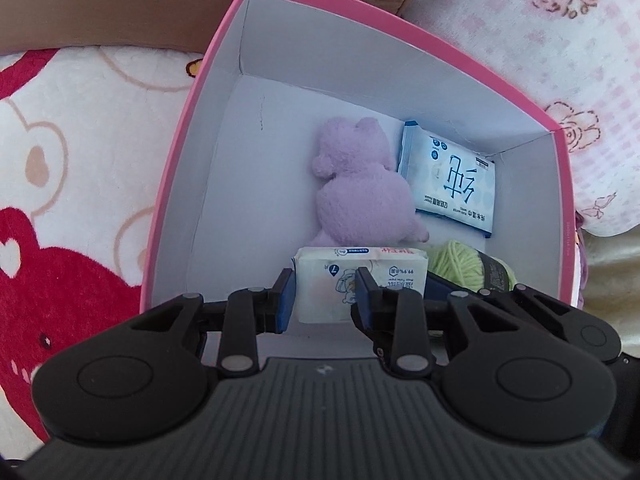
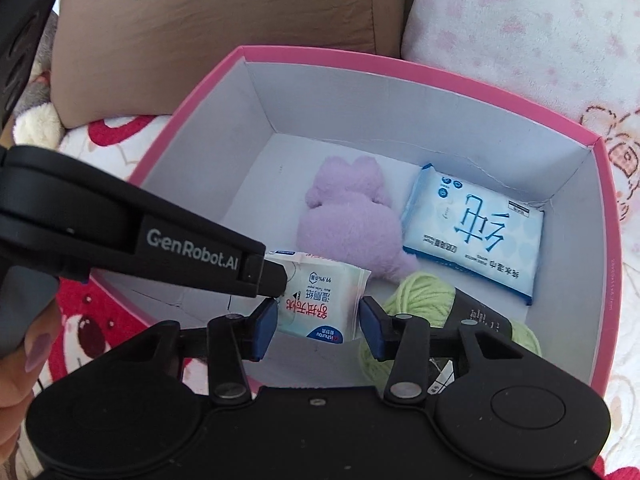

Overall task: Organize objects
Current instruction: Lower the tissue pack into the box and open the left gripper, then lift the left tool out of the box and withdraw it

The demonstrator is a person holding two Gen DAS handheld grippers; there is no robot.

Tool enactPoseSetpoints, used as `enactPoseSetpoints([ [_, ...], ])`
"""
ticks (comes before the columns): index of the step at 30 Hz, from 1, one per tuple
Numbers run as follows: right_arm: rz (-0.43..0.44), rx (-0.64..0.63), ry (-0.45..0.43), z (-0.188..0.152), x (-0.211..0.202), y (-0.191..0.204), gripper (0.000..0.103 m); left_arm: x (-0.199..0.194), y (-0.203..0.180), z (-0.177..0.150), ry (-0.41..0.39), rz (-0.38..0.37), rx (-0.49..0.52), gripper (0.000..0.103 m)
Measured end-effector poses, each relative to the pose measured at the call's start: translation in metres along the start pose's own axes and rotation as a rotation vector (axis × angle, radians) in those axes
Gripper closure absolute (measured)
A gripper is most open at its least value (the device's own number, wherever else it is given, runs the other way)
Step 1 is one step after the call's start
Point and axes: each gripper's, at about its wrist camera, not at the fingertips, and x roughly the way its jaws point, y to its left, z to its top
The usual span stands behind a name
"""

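Note:
A small white wipes pack (image 1: 340, 280) (image 2: 320, 300) with red lettering hangs low inside the pink box (image 1: 224, 60) (image 2: 320, 56), near its front wall. My left gripper (image 1: 325, 300) is shut on it; in the right wrist view it reaches in from the left (image 2: 276, 280) and pinches the pack's corner. My right gripper (image 2: 318, 326) has its blue pads against both sides of the same pack. On the box floor lie a purple plush toy (image 1: 360, 184) (image 2: 352, 220), a blue wipes pack (image 1: 452, 184) (image 2: 476, 236) and a green yarn ball (image 1: 464, 268) (image 2: 424, 300).
The box sits on a white blanket with red bears (image 1: 60, 240). Behind it lean a brown cushion (image 2: 220, 32) and a pink floral pillow (image 2: 520, 32). The left half of the box floor (image 1: 240, 200) is bare. A person's hand (image 2: 24, 360) shows at the left edge.

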Motion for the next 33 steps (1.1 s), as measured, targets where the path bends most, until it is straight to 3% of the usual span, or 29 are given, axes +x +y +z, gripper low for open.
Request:
enactPoseSetpoints([
  [5, -0.059, -0.008, -0.044, -0.002, -0.011, 0.004, 0.054, 0.001, 0.007, 0.000, -0.029, -0.020, -0.059, 0.072],
  [8, -0.043, -0.006, -0.088, -0.005, -0.028, 0.003, 0.054, -0.006, 0.006, -0.005, -0.042, -0.040, -0.027, 0.072],
  [20, 0.008, -0.015, -0.193, -0.039, -0.097, 0.011, 0.053, -0.061, -0.009, -0.030, -0.126, -0.042, 0.130, 0.072],
  [26, 0.009, -0.041, -0.229, -0.049, -0.125, 0.018, 0.053, -0.097, -0.025, -0.049, -0.217, 0.058, 0.303, 0.069],
  [33, 0.019, -0.053, -0.276, -0.061, -0.160, 0.025, 0.053, -0.135, -0.030, -0.066, -0.218, 0.077, 0.395, 0.067],
])
